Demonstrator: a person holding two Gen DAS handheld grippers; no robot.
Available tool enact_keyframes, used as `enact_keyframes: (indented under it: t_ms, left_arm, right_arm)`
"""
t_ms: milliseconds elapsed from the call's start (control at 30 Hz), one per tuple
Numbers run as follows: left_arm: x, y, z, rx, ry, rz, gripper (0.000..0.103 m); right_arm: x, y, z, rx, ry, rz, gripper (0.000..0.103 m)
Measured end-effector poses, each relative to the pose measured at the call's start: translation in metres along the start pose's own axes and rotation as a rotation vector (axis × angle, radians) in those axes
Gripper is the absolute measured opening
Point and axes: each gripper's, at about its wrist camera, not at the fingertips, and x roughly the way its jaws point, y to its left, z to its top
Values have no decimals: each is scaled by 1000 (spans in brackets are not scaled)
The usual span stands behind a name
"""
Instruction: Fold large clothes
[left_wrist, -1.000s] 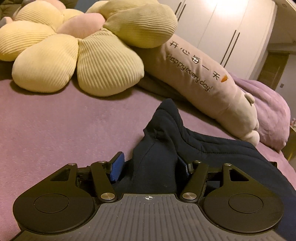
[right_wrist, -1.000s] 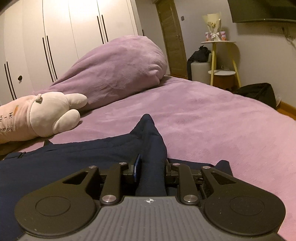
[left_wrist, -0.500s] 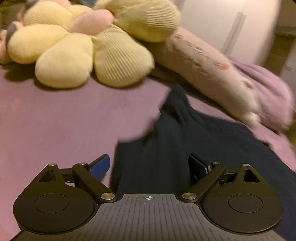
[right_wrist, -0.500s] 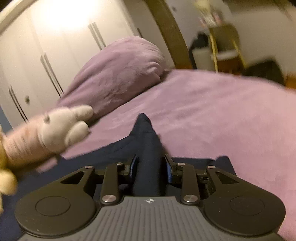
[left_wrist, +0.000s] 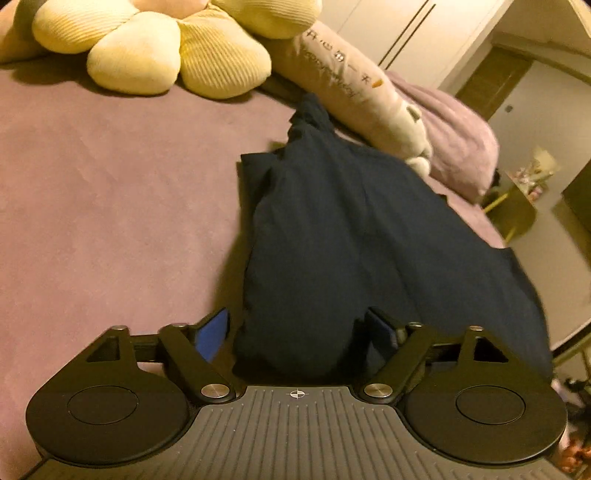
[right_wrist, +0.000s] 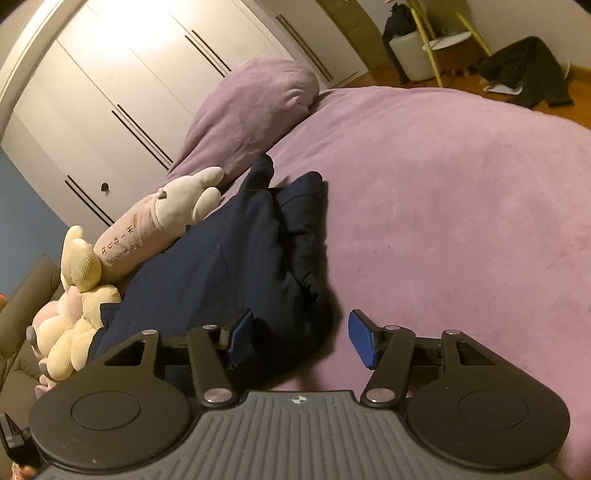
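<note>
A dark navy garment (left_wrist: 354, 236) lies folded over on the purple bed (left_wrist: 110, 192). It also shows in the right wrist view (right_wrist: 236, 258) on the bed (right_wrist: 461, 206). My left gripper (left_wrist: 299, 332) is open, its blue pads standing either side of the garment's near edge. My right gripper (right_wrist: 301, 338) is open over the garment's near right edge, with the cloth lying between and under the pads. Neither gripper holds the cloth.
A yellow flower cushion (left_wrist: 166, 48) and a long pink plush pillow (left_wrist: 354, 88) lie at the head of the bed. A purple pillow (right_wrist: 251, 107) lies beyond the garment. White wardrobes (right_wrist: 129, 92), a yellow side table (right_wrist: 443, 40) and dark clothes on the floor (right_wrist: 528, 74) stand beyond.
Both grippers have opened and let go of the navy garment, then risen and pulled back. The garment's lifted edges have dropped flat onto the bed.
</note>
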Motion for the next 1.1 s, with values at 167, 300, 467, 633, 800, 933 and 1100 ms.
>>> enact_keyframes:
  t_ms: [167,300,467,633,800,933,1100]
  left_arm:
    - [12,-7,2,4,25,3,66]
    - [21,-5,4,19,51,-7,65]
    - [23,-11,6,-31,49,19,49]
    - [-9,-25,17,6,34,-7,35]
    - [-66,-36,16,21,-3,-85,33]
    - [-125,-30,-16,28,28,-120,33]
    - [-167,-5,-75,0,154,-59,41]
  right_arm:
    - [31,19,7,-118,68,9,54]
    - [38,16,6,-117,76,23,40]
    - [49,18,8,-67,81,10,38]
    - [31,20,16,-3,96,91,21]
    - [-3,25,20,35,117,186,15]
    - [-48,27,9,49,151,251,15]
    - [-116,13,-32,78,233,237,15]
